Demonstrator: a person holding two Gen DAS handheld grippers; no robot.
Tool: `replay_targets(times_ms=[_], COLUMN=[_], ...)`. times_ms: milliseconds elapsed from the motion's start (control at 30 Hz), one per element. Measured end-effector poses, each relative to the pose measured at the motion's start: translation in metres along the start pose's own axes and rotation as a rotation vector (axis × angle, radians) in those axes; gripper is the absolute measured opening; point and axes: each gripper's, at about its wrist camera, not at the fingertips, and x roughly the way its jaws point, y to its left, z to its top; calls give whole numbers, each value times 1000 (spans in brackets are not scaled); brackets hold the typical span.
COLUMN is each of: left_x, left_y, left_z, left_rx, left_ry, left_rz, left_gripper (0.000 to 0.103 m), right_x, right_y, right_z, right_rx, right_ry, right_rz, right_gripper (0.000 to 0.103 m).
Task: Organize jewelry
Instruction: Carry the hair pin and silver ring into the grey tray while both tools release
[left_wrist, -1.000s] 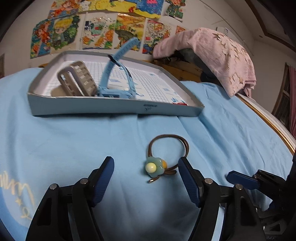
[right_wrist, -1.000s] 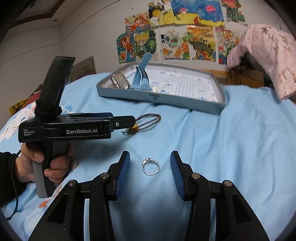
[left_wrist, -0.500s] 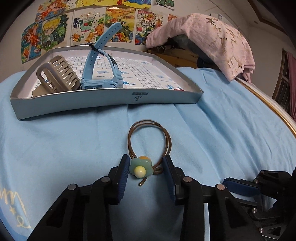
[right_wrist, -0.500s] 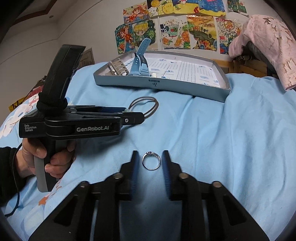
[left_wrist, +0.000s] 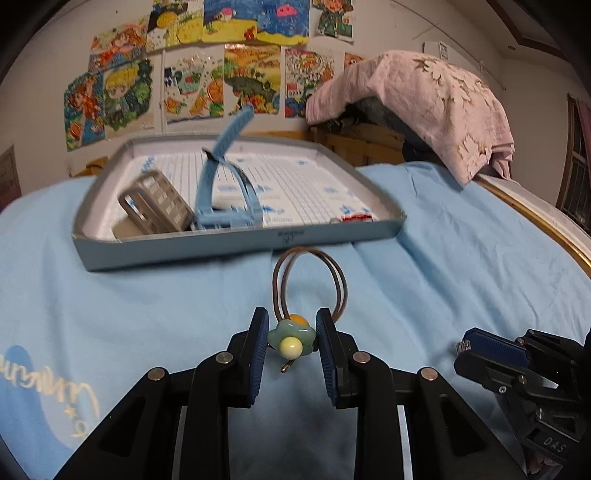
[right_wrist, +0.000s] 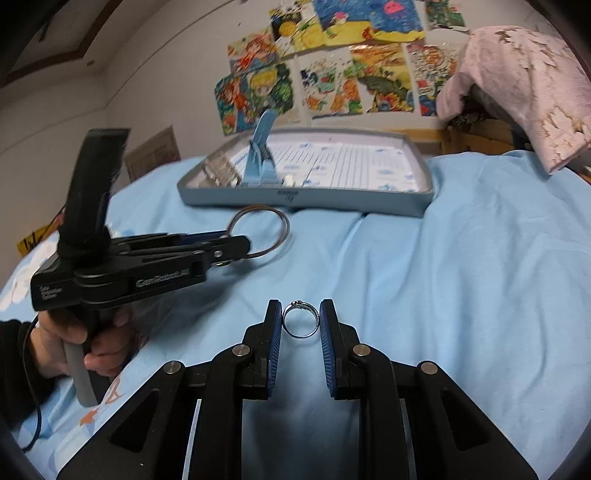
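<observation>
Left wrist view: the left tool (left_wrist: 291, 345) has its two blue pads closed against the green flower charm of a hair tie (left_wrist: 308, 291), whose brown double loop stands up ahead of the pads, raised off the bedsheet (left_wrist: 147, 306). Right wrist view: the right tool (right_wrist: 300, 325) grips a silver ring (right_wrist: 300, 319) edge-on between its pads, the ring's setting uppermost. Seen from the right wrist, the left tool (right_wrist: 225, 247) sits to the left of the ring, well apart from it, with the hair tie's loop (right_wrist: 262, 230) projecting beyond its tip; a bare hand (right_wrist: 79, 338) grasps its grey handle. Directly ahead of both tools lies a shallow grey-blue tray (left_wrist: 236, 242) with a white gridded floor; its front wall stands between the tools and the tray's contents. Inside it, at the left end, a grey slatted clip (left_wrist: 157, 201) leans tilted, and just beside it a light blue watch (left_wrist: 221, 192) rests with one strap rising above the rim. A small red and white item (left_wrist: 356, 218) lies at the tray's front right corner; what it is cannot be determined. The tray rests on a bed covered by the light blue sheet, which is creased ahead of the tools. Beyond the bed, a pink cloth (left_wrist: 417, 103) is draped over dark items at right, and colourful cartoon pictures (left_wrist: 207, 77) cover the white wall.
</observation>
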Motion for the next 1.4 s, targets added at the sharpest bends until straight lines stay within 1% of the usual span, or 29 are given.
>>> replay_targets(times_ms=[200, 333, 433, 533, 667, 767, 833, 900, 967, 1000, 1100, 1167, 1267, 1400], left_x=[-15, -15, -5, 15, 48, 72, 86, 92, 94, 95, 98, 98, 97, 96], left_y=[-4, -6, -5, -3, 6, 10, 12, 11, 6, 2, -4, -4, -3, -1], left_z=[18, 47, 69, 85, 96, 101, 102, 100, 99, 99, 98, 98, 100, 99], left_rx=[-3, -31, -45, -45, -63, -78, -91, -102, -86, -71, -48, -61, -81, -84], left_ry=[-50, -84, -101, -104, -101, -82, -70, -63, -65, -62, -48, -39, -26, -19], left_rz=[20, 22, 26, 29, 31, 28, 31, 29, 37, 43, 77, 83, 76, 107], left_gripper=[25, 25, 25, 25, 25, 25, 25, 25, 25, 25, 25, 25, 26, 27], right_x=[-12, -16, -11, 3, 39, 70, 87, 104, 118, 120, 130, 135, 134, 135], right_y=[-4, -9, -19, -27, -42, -58, -64, -69, -71, -71, -73, -76, -79, -85], right_z=[9, 22, 42, 68, 108, 129, 136, 138, 130, 126, 116, 114, 111, 108], right_rx=[13, 21, 33, 32, 14, 25, 29, 41, 47, 48, 64, 71, 73, 98], right_ry=[-73, -124, -161, -201, -249, -232, -216, -191, -166, -168, -149, -133, -137, -137], right_rz=[-3, -8, -19, -37, -88, -108, -118, -116, -116, -122, -139, -133, -133, -124], right_gripper=[18, 18, 18, 18, 18, 18, 18, 18, 18, 18, 18, 18, 19, 19])
